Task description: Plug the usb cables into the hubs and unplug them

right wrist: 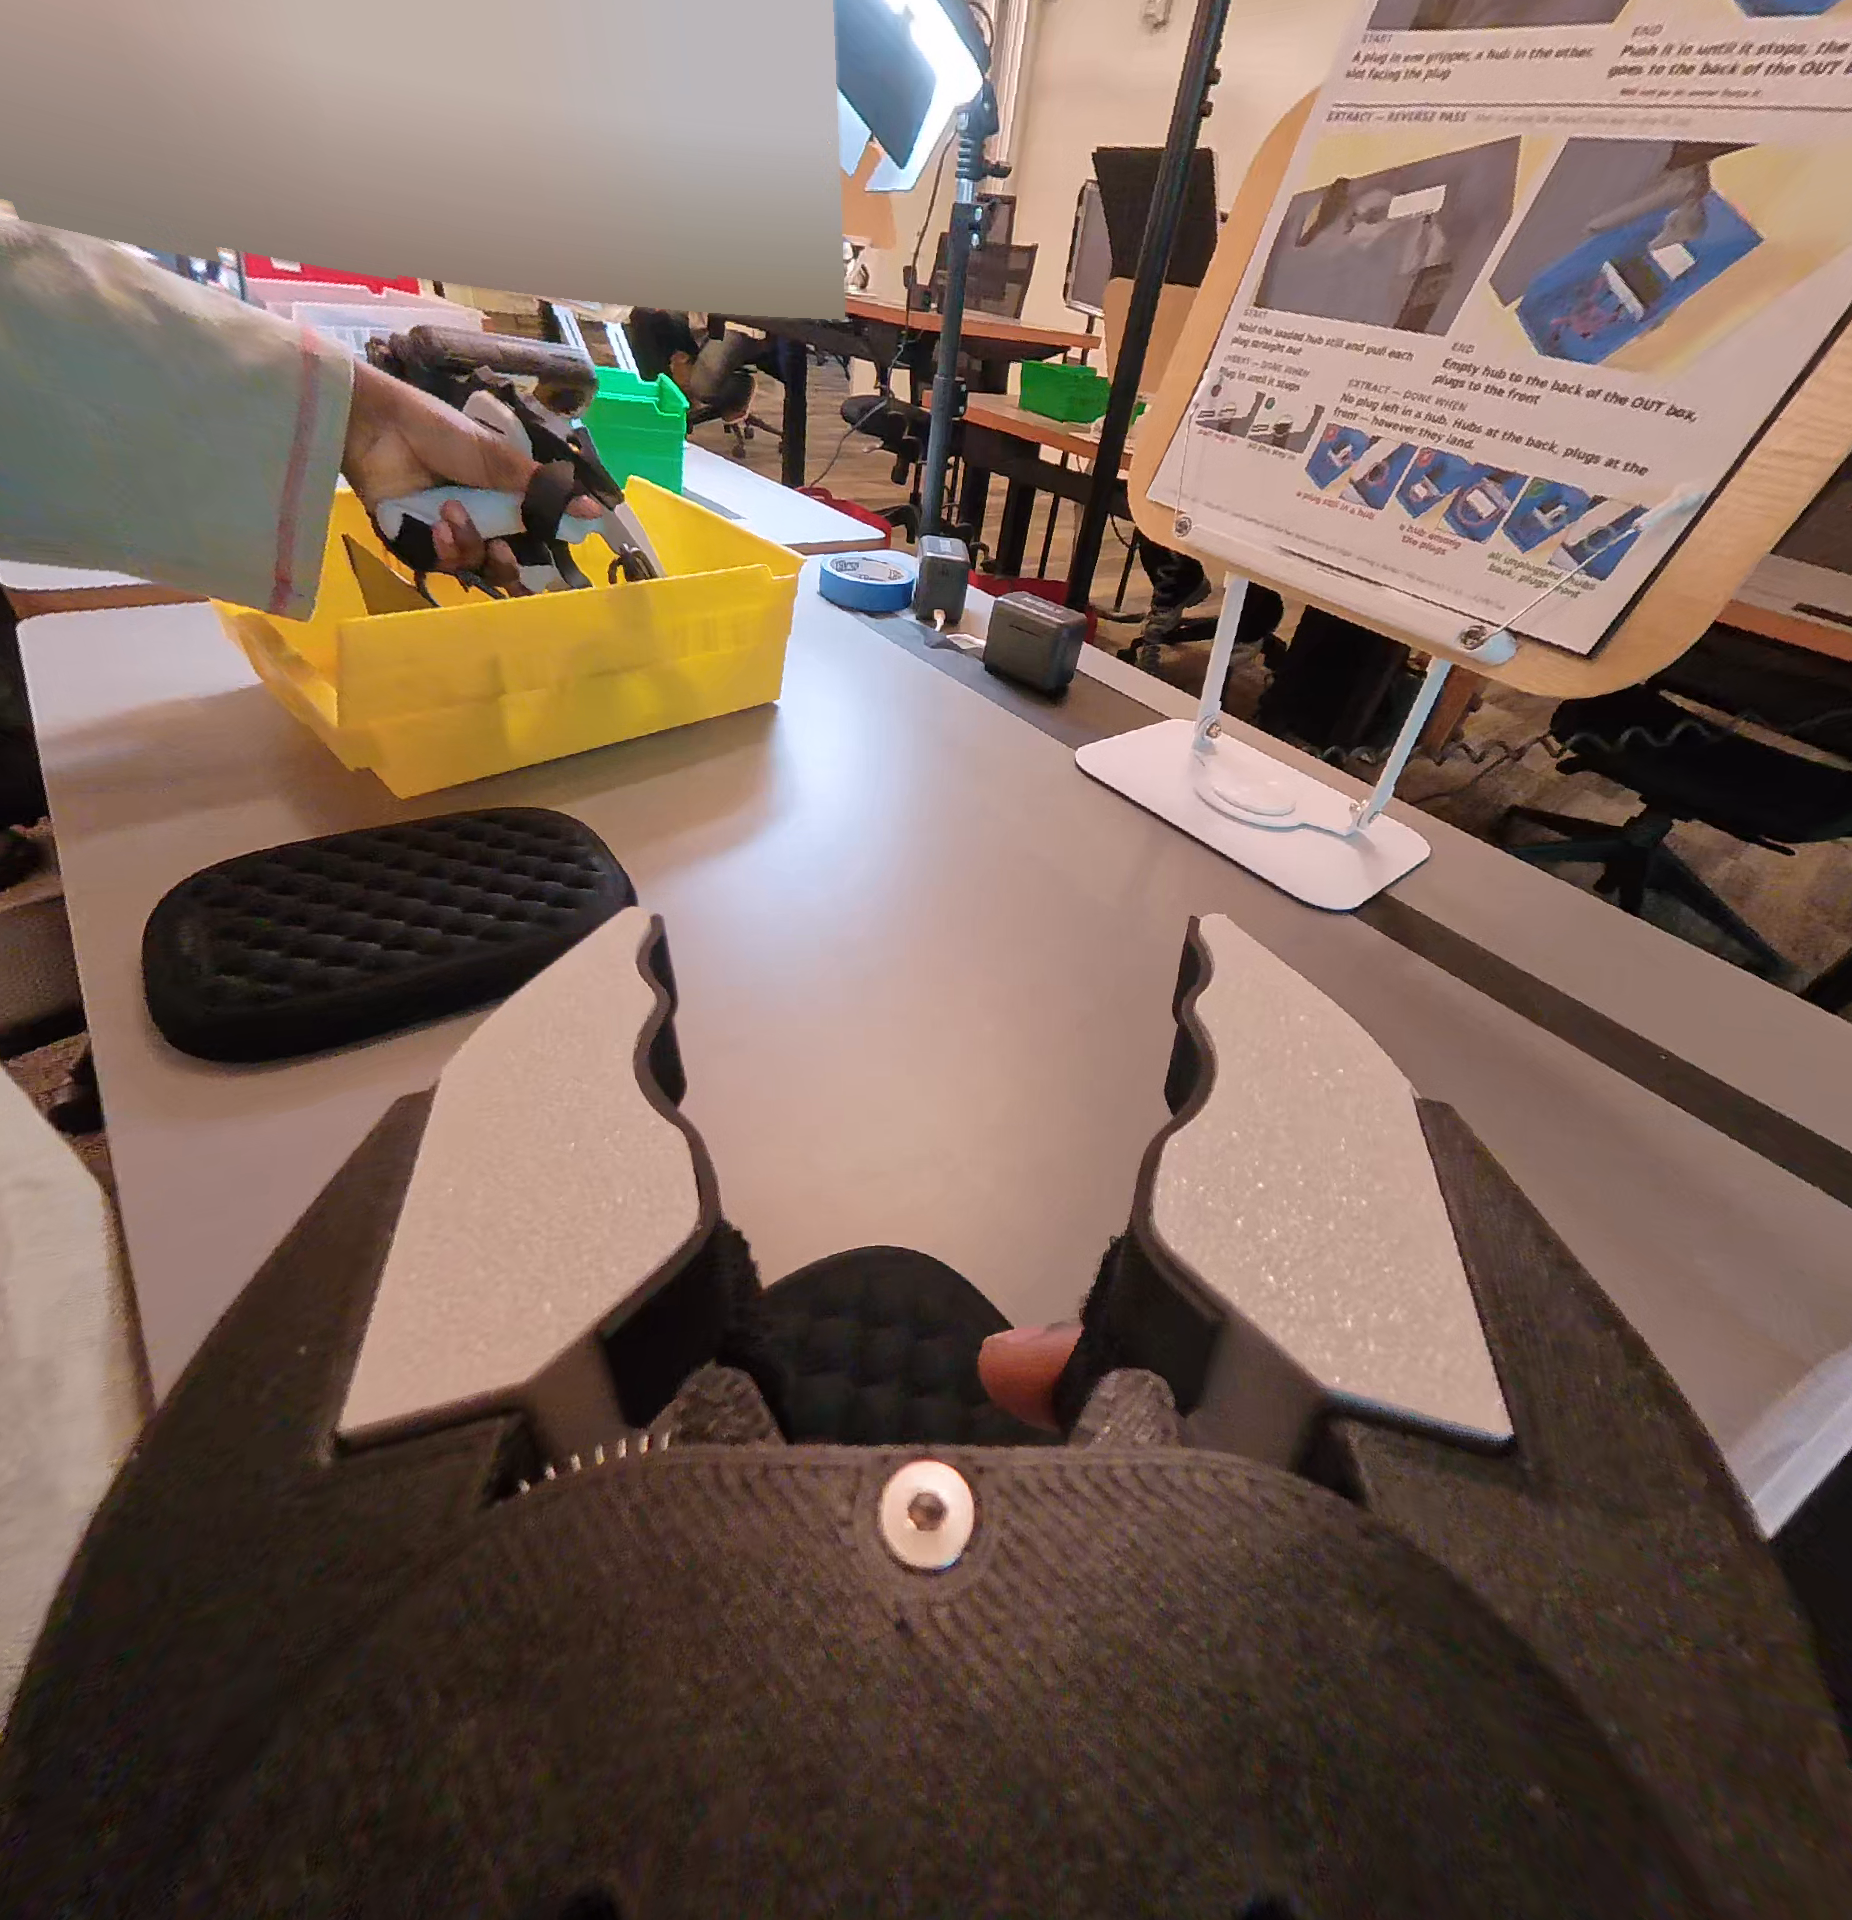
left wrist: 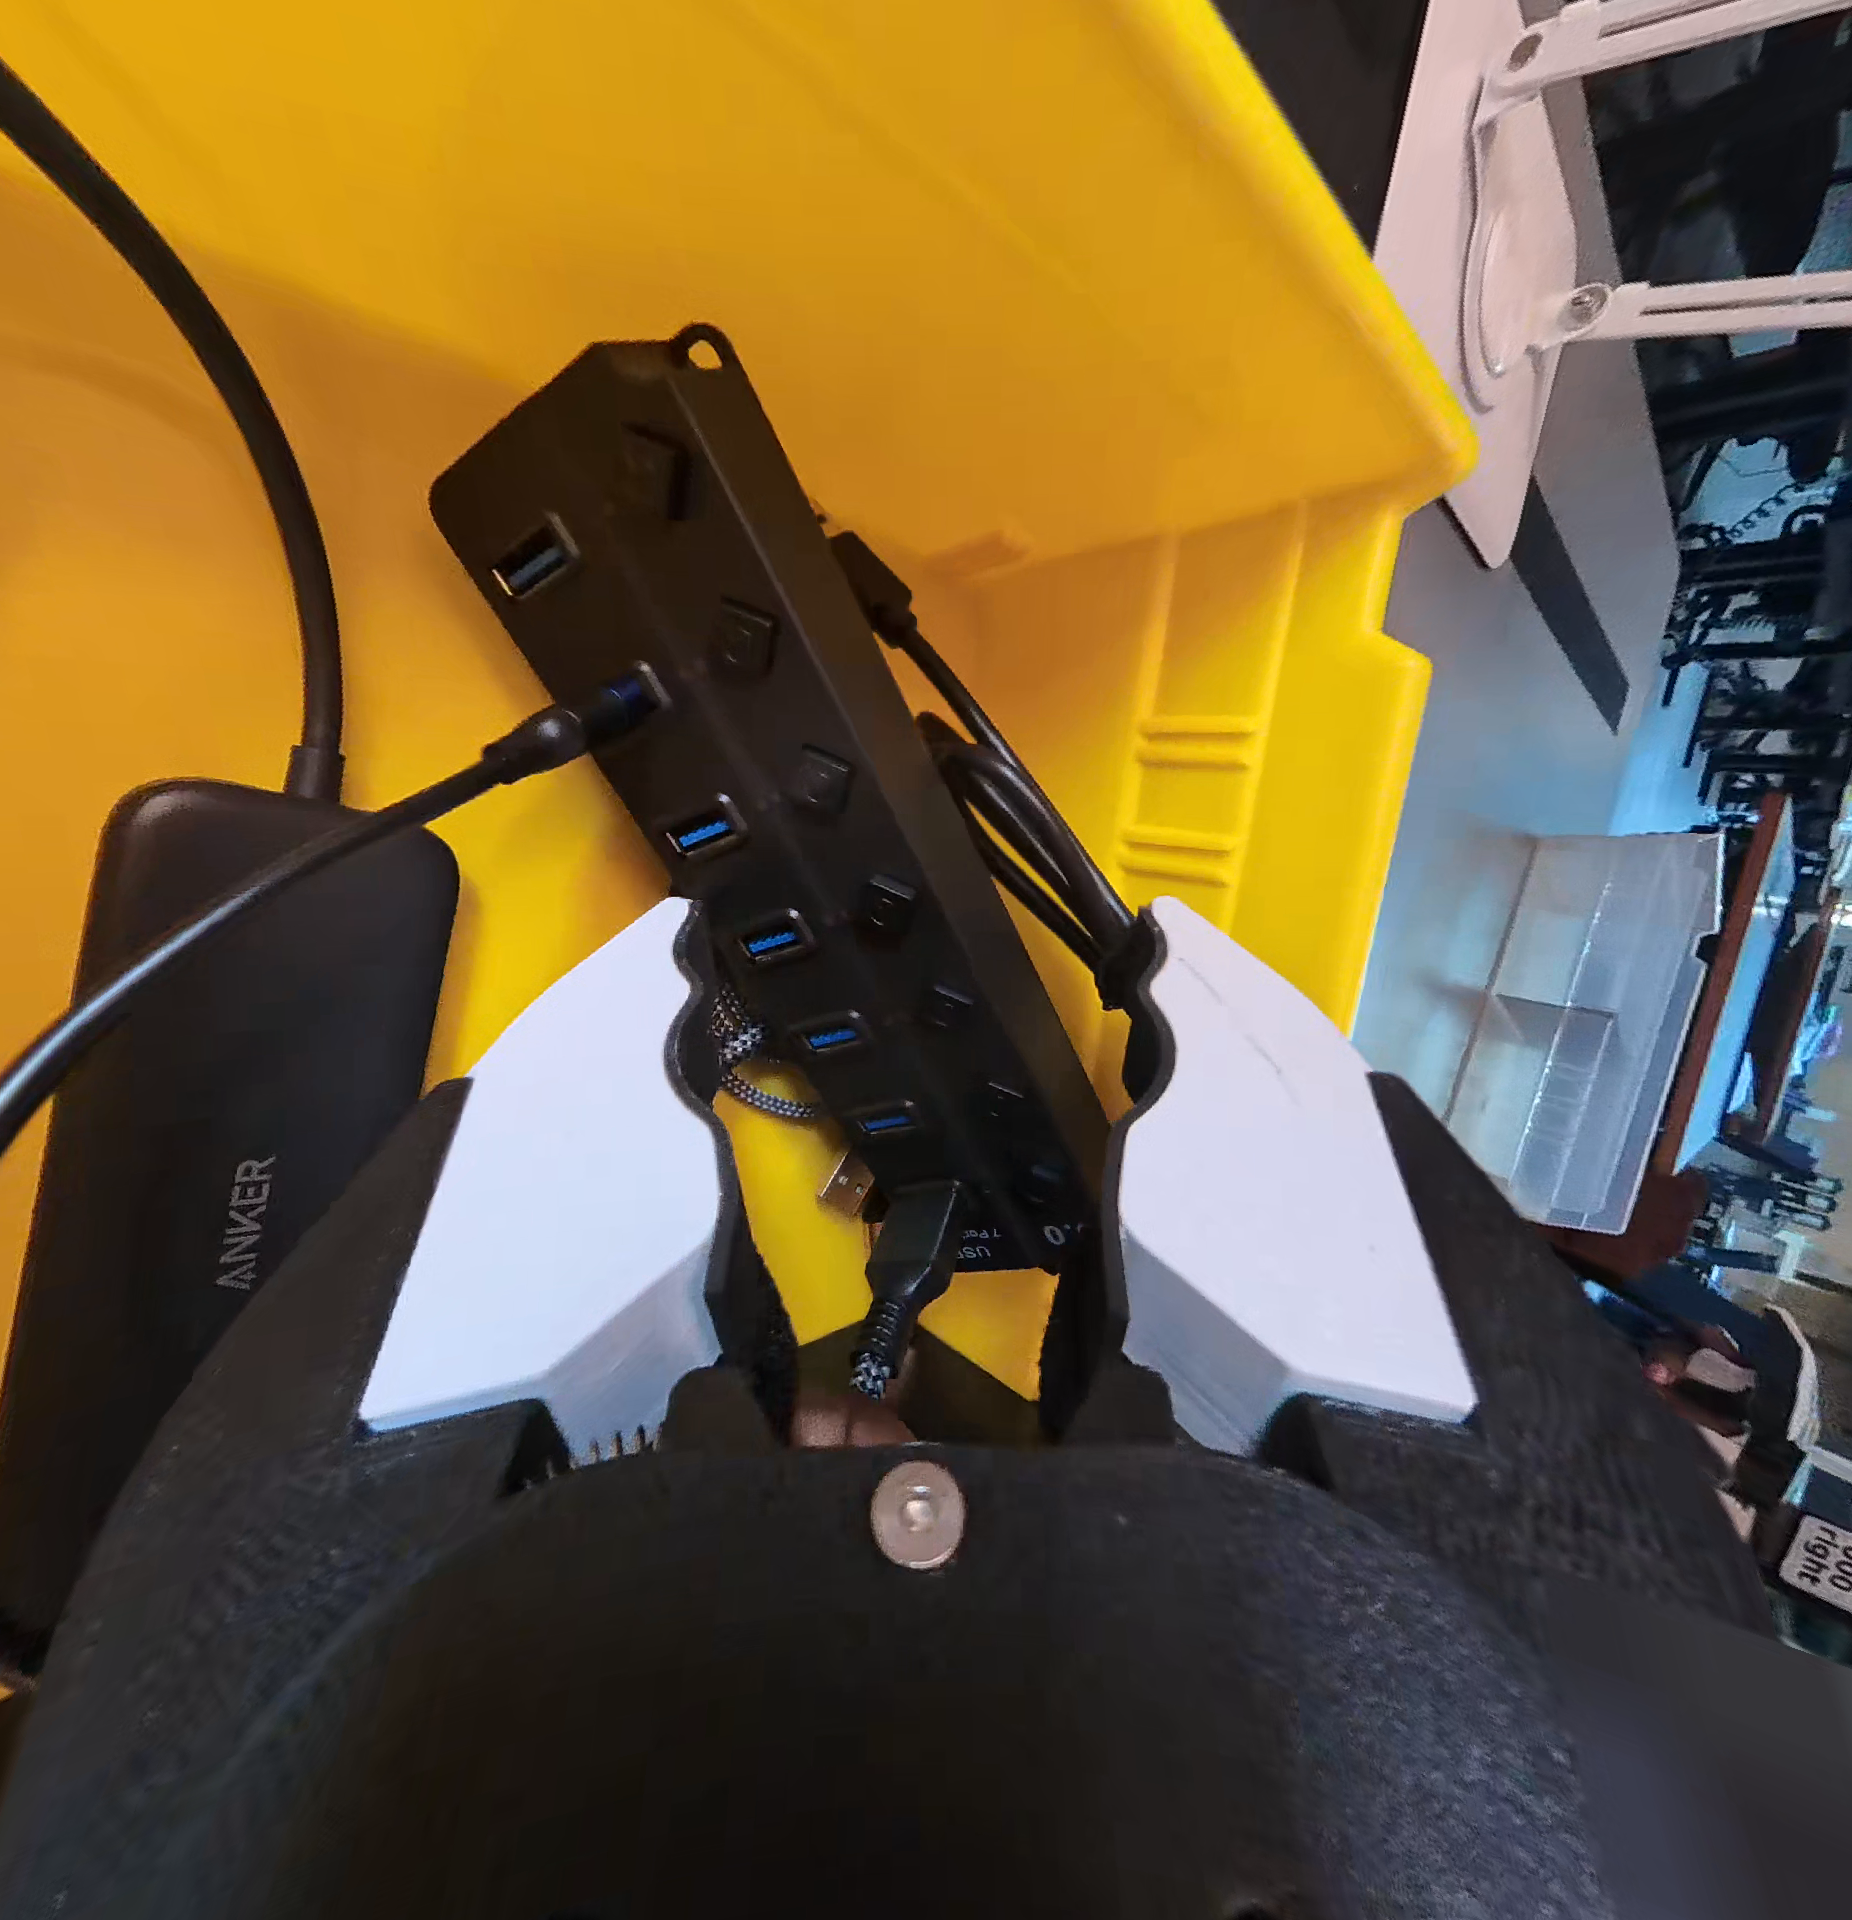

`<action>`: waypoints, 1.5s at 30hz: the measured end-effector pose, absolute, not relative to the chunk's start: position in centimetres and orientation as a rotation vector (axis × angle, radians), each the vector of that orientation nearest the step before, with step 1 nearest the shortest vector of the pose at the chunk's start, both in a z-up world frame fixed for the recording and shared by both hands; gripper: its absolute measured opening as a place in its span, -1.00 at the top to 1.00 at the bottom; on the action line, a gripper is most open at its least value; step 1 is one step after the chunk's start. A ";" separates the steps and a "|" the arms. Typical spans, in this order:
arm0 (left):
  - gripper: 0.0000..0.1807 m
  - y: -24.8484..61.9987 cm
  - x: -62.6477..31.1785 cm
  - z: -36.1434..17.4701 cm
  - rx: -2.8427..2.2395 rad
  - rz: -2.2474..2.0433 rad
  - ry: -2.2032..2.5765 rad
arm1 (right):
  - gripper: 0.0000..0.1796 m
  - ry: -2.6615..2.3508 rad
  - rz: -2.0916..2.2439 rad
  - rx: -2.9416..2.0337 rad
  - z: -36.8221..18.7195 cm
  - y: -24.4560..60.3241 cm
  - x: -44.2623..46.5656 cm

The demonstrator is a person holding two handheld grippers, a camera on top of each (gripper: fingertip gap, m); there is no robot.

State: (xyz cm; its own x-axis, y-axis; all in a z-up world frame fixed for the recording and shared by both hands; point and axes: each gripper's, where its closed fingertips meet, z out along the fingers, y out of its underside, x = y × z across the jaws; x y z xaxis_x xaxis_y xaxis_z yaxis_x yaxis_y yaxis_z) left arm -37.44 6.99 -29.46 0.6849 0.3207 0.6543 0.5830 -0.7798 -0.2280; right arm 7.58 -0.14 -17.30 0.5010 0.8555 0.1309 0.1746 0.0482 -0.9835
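**Left reaching into bin, right idle**

Left gripper [left wrist: 917,997] inside yellow bin [left wrist: 1005,260], fingers wide apart around black USB hub [left wrist: 756,790], not closed on it. Thin cable [left wrist: 278,883] plugged into hub's 2nd port. Right gripper [right wrist: 927,997] wide open, empty, above grey table [right wrist: 901,831].

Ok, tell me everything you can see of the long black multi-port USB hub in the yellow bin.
The long black USB hub is a matte, plastic-looking bar with a mounting tab at its far end. One face carries a row of ports, several with blue inserts; beside them runs a row of black buttons. It lies tilted inside the yellow bin, between the open left gripper's fingers. A black cable is plugged into its second port, and a braided cable's plug sits at its near end.
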 end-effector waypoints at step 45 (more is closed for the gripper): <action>0.36 3.1 -19.0 -7.2 -1.448 0.301 0.461 | 0.23 -0.965 0.789 -1.215 -15.1 -0.7 3.4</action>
